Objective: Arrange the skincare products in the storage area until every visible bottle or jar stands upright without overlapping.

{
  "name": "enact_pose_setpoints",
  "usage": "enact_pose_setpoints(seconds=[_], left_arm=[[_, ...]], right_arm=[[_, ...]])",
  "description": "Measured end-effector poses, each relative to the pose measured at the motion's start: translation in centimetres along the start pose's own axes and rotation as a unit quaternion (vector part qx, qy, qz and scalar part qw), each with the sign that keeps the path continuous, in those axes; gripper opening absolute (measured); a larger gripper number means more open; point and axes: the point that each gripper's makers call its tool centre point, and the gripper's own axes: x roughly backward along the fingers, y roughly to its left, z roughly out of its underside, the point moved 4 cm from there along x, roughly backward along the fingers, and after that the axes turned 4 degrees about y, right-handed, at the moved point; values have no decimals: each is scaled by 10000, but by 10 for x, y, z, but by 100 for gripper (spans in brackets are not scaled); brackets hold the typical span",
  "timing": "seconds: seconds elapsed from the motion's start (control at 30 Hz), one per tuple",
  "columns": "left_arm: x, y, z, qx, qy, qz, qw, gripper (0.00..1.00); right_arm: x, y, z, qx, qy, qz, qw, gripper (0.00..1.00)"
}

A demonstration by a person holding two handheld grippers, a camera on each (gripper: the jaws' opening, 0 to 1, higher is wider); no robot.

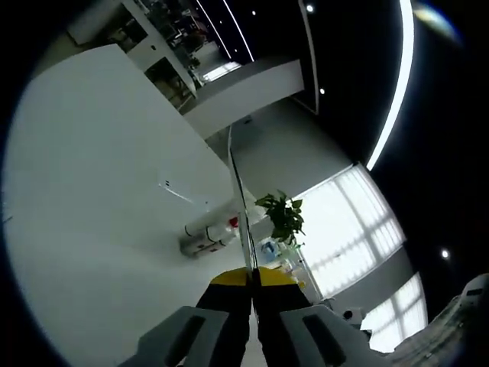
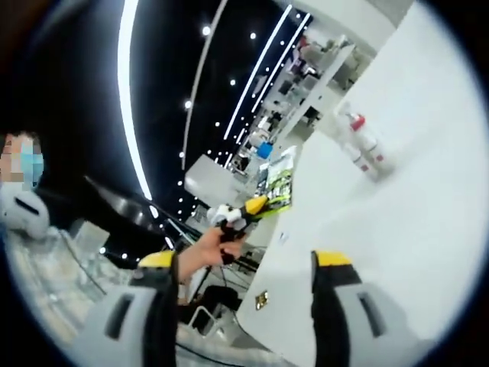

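Left gripper (image 1: 252,294): the two yellow-tipped jaws stand pressed together, with nothing between them, and point across a white table (image 1: 99,199). Ahead of the tips and a little to the view's left lie the white bottles (image 1: 208,235), one with a red cap, resting on their sides; the long axis runs roughly crosswise to the jaw line. Beyond them are a potted plant (image 1: 283,218) and bright windows.

Right gripper (image 2: 244,287): the jaws stand wide apart and hold nothing. The table fills the view's right half; the same white bottles (image 2: 359,141) lie on it toward the upper right, well apart from the tips and off the gripper's axis. Between the jaws, farther off, a person's hand (image 2: 210,248) grips the handle of the other gripper (its yellow tips just show beside the hand).

Judged relation: neither bottle stands upright, so the task is barely begun. The left gripper looks nearer and better aligned with the bottles, but its jaws must part before any grasp; the right gripper, already spread, would need to swing toward the view's upper right. Grasping across the short axis appears the likelier approach.
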Motion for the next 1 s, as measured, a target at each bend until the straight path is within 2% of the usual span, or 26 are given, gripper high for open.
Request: enact_pose_setpoints(seconds=[0.17, 0.3, 0.33, 0.4, 0.47, 0.57, 0.7, 1.0], left_arm=[[-12, 10, -1, 43, 68, -78, 9999, 0], [-20, 19, -2, 126, 69, -145, 9998, 0], [-22, 21, -2, 147, 69, -157, 9997, 0], [-25, 23, -2, 178, 68, -177, 9997, 0], [-28, 25, -2, 184, 88, -214, 9996, 0], [-32, 30, -1, 218, 110, -280, 9993, 0], [-35, 35, 0, 248, 123, -370, 9989, 0], [-40, 47, -1, 301, 79, -571, 9979, 0]], right_arm=[[7, -4, -4, 7, -141, 149, 9998, 69], [12, -7, -8, 188, -166, 379, 9990, 71], [15, -14, -9, 358, -127, 659, 9971, 71], [17, -21, -13, 720, -113, 993, 9924, 74], [18, -27, -14, 970, -10, 1372, 9858, 80], [16, -32, -16, 1171, 175, 1649, 9792, 86], [9, -38, -18, 1315, 328, 1838, 9736, 89], [-4, -47, -24, 1378, 612, 1918, 9698, 90]])
